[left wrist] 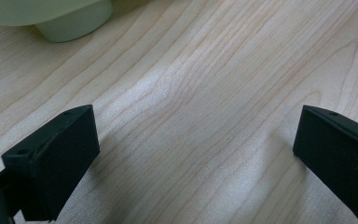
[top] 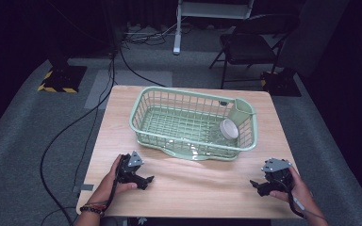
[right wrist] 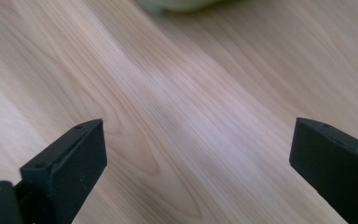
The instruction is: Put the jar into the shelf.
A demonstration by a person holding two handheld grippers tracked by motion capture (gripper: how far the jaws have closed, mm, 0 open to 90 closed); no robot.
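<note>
Wide-spread left hand-held gripper (left wrist: 196,154) jaws over bare table (left wrist: 205,70); overhead, basket (top: 151,101).

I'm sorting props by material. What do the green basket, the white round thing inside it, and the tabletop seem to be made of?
Basket: likely moulded plastic, pale green, slightly glossy, with a thin grid of bars. White round thing: too small to tell; perhaps plastic or ceramic, smooth. Tabletop: light wood or wood-look laminate, with clear grain lines and a soft sheen.

A pale green plastic wire-style dish basket (top: 156,111) sits mid-table — a small round white cup (top: 228,128) lies tipped inside, near its right end.
</note>
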